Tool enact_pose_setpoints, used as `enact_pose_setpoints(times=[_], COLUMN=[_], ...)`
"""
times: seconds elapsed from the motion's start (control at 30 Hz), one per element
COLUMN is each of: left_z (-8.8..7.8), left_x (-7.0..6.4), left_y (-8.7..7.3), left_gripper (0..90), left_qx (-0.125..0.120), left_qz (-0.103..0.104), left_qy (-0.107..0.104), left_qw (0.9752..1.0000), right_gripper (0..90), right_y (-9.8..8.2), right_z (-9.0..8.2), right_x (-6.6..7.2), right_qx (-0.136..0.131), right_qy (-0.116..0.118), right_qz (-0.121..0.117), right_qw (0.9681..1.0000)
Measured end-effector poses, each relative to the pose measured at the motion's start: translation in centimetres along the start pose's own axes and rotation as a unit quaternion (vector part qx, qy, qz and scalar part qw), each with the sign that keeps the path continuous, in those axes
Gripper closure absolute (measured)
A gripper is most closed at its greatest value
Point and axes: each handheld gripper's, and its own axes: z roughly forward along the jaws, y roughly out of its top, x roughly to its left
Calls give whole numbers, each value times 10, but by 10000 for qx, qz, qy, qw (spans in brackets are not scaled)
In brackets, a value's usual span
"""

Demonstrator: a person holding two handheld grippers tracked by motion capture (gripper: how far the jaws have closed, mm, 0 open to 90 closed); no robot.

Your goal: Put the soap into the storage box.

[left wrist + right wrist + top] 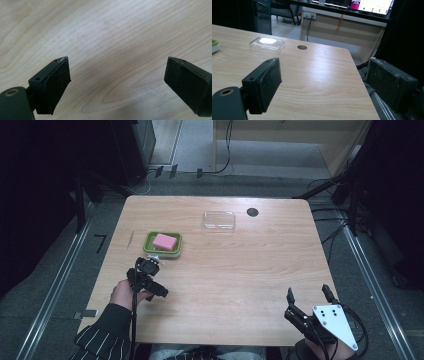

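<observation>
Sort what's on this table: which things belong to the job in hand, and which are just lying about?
Likely in the job:
- green tray, nearest the left hand-held gripper
- pink block lying in that tray
- clear lid, apart from the tray, far side of the table

Lying about:
- round black hole in the table top
- right hand-held gripper, open and idle

one wooden table (240,270) is holding one green tray (148,243), which is carrying one pink block (165,241). one clear plastic lid (219,220) is lying farther back. two grippers are showing: left gripper (150,279), right gripper (307,294).
</observation>
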Motion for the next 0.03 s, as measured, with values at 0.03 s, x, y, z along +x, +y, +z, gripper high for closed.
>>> enact_pose_setpoints(times=[0.03], left_z=[1], left_x=[0], left_y=[-1], left_gripper=[72], left_qx=[37], left_qz=[14], left_qy=[-9], left_qw=[10000], right_gripper=[128], right_y=[0], right_z=[0], right_x=[0], right_qx=[-2], right_qy=[-7], right_qz=[12], right_qw=[10000])
